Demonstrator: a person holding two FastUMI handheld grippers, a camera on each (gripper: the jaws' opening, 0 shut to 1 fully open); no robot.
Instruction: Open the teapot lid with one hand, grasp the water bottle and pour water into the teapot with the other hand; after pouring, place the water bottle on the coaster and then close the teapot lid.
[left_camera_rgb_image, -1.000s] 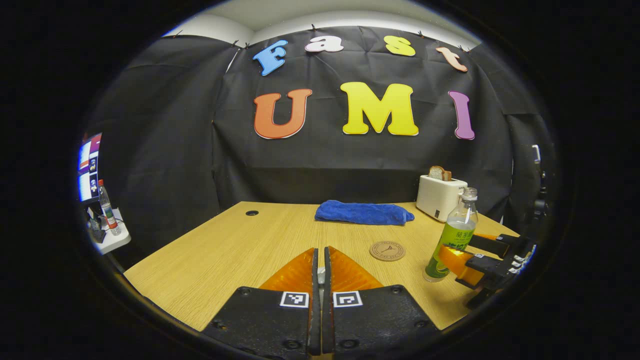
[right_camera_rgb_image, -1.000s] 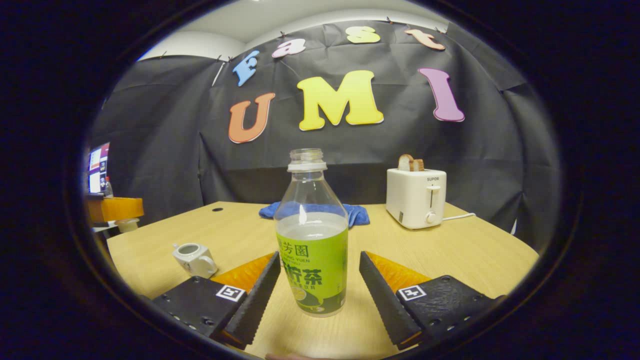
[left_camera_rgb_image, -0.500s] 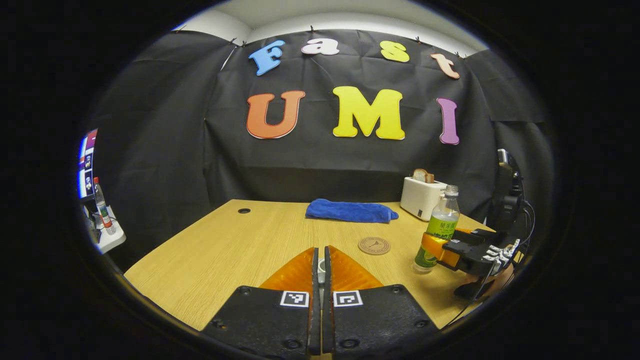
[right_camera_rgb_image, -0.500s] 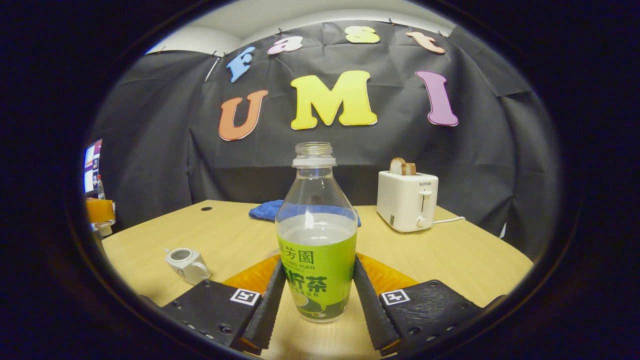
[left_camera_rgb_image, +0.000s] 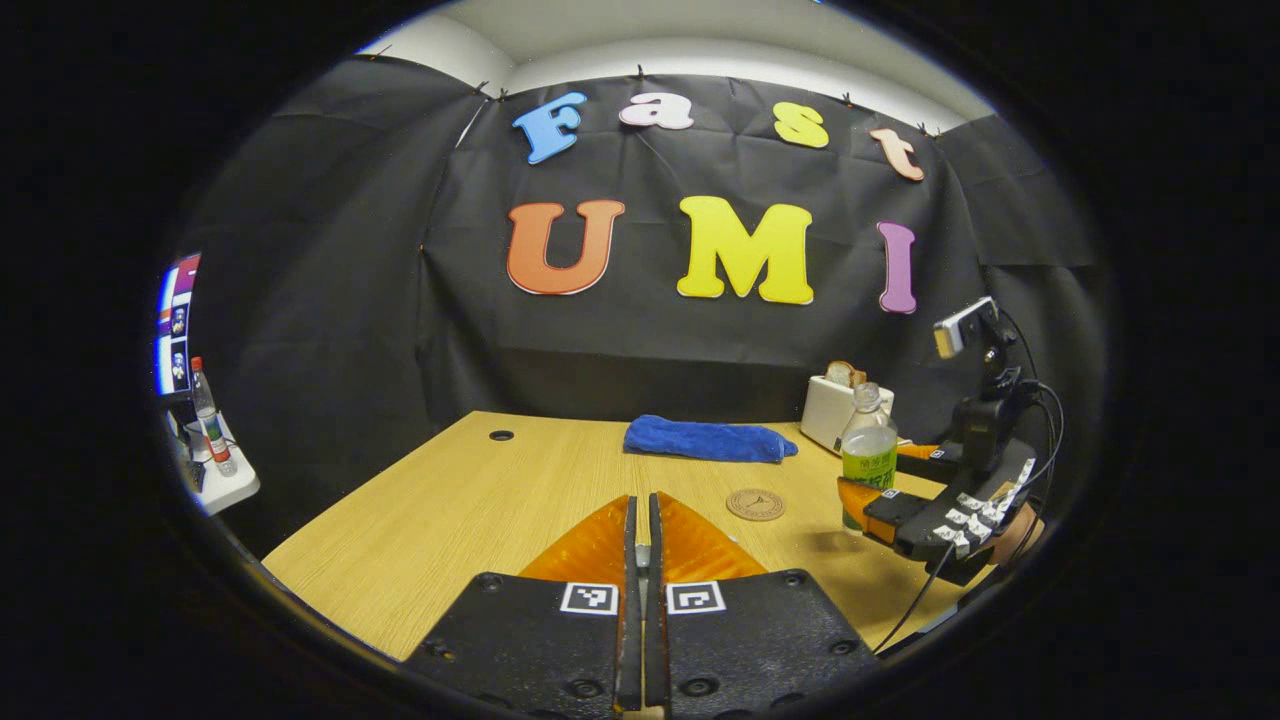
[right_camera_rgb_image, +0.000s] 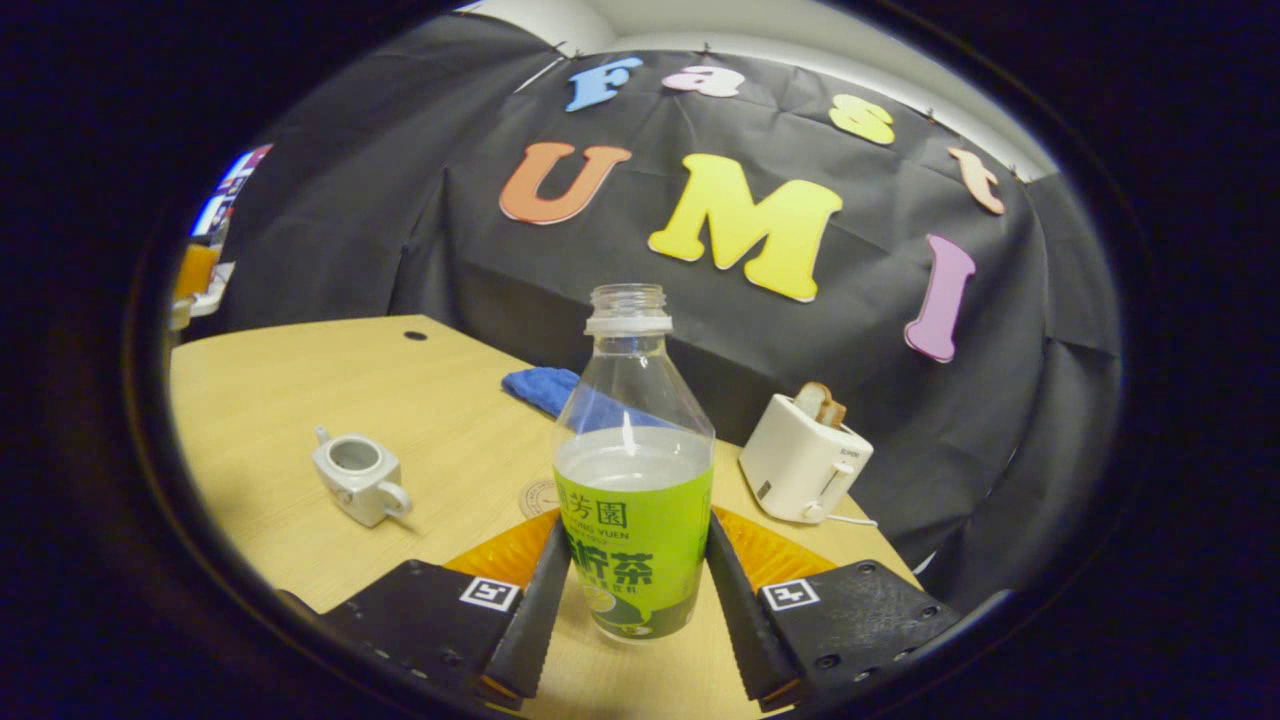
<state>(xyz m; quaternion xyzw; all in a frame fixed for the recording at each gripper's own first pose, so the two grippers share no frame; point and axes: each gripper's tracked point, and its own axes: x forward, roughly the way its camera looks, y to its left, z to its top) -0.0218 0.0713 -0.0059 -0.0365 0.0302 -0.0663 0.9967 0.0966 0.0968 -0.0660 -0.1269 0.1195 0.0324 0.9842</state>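
Black-cloth booth, light wood-grain table (left_camera_rgb_image: 470, 510) as the work surface. On it, big to small: white two-slot toaster (right_camera_rgb_image: 803, 463) with bread at the back, folded blue towel (left_camera_rgb_image: 708, 441) by the wall, clear plastic water bottle with a green label (right_camera_rgb_image: 632, 480), small white ceramic teapot (right_camera_rgb_image: 357, 482), round cork coaster (left_camera_rgb_image: 755, 504).

Bottle: uncapped, about half full, upright, clamped at the label between both fingers of the right gripper (right_camera_rgb_image: 632, 625). In the left gripper view it looks raised just off the table, shadow beneath, right of the coaster.

Teapot: lid off, mouth open, standing left of the bottle and well apart from it.

Left gripper (left_camera_rgb_image: 641, 560): fingers pressed together, a small pale object wedged between them, probably the lid, can't confirm.

Handling:
- Thin-walled PET, light, flexes under squeeze. No cap, so over-clamping pushes water up the neck.
- Label film is slick, and sloshing water shifts the load in a tilt.
- Label-height grip looks right: widest, stiffest band.
- Teapot mouth is small and ceramic, so pour slow, neck close over it.
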